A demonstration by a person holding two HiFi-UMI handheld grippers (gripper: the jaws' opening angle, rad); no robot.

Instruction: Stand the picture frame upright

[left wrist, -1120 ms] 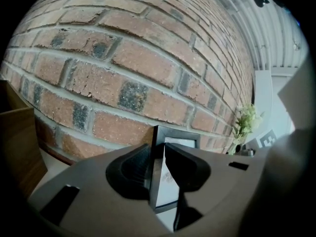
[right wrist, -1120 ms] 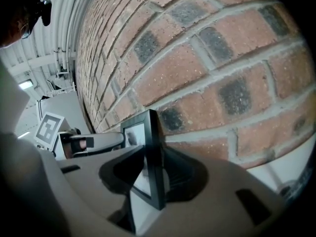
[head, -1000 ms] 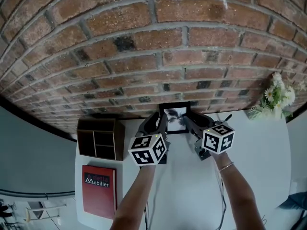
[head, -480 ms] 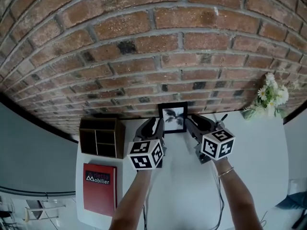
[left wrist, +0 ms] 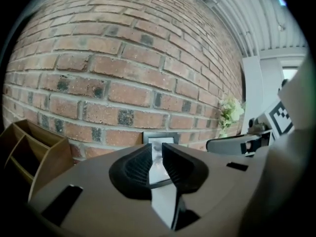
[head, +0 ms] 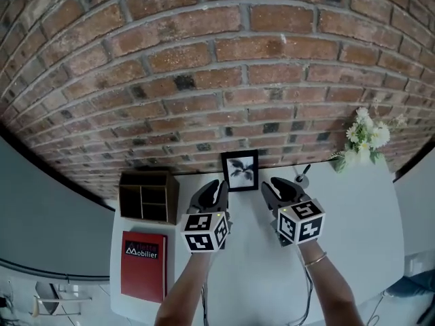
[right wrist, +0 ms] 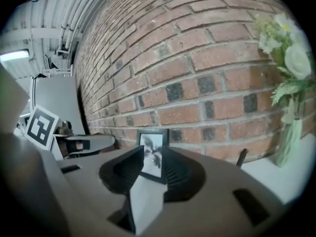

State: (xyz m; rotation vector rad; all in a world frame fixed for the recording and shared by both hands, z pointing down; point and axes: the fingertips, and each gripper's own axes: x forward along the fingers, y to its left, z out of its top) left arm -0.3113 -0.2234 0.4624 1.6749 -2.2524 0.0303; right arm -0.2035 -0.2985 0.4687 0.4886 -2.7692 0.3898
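Note:
The black picture frame (head: 240, 170) with a leaf print stands upright on the white table (head: 251, 277), against the brick wall. Nothing touches it. My left gripper (head: 213, 191) hovers just in front of it on the lower left. Its jaws have just been closing, a narrow gap is left, and nothing is between them. My right gripper (head: 277, 186) is off the frame's lower right, open and empty. In the left gripper view the frame (left wrist: 159, 141) shows beyond the jaws, as does the frame (right wrist: 153, 147) in the right gripper view.
A wooden compartment box (head: 148, 197) sits at the left by the wall, with a red book (head: 144, 265) flat in front of it. White flowers (head: 360, 140) stand at the right. A small dark stick-like object (head: 302, 175) is just right of the frame.
Both grippers have drawn back from the sides of the frame toward me and risen a little. The frame stays standing by the wall. The left jaws are narrower.

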